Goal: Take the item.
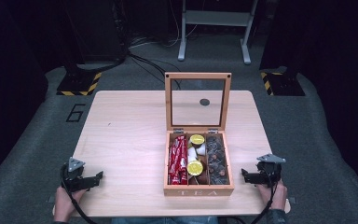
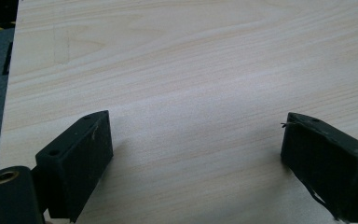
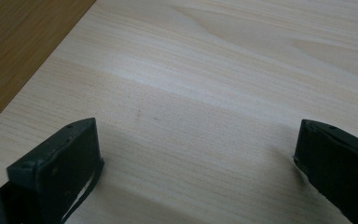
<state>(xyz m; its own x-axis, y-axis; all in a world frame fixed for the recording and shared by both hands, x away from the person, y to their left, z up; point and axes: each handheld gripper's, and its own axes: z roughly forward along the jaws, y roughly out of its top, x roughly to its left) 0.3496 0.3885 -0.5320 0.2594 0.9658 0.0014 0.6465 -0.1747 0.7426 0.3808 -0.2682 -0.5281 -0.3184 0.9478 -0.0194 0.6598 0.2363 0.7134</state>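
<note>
A wooden tea box (image 1: 198,189) marked TEA sits at the table's front middle, its glass-paned lid (image 1: 197,101) standing upright. Inside are red sachets (image 1: 177,160) on the left, yellow-topped capsules (image 1: 196,168) in the middle and dark brown pieces (image 1: 216,160) on the right. My left gripper (image 1: 99,176) rests low at the front left of the table, open and empty, with bare wood between its jaws (image 2: 196,140). My right gripper (image 1: 245,176) sits just right of the box, open and empty (image 3: 198,140). The box's brown side wall (image 3: 18,51) lies at the left of the right gripper view.
The light wooden table (image 1: 126,135) has wide bare room left of the box. A small dark round spot (image 1: 204,101) shows through the lid's glass. Beyond the table are grey floor, yellow-black striped stand bases (image 1: 79,84) and a grey metal frame (image 1: 214,28).
</note>
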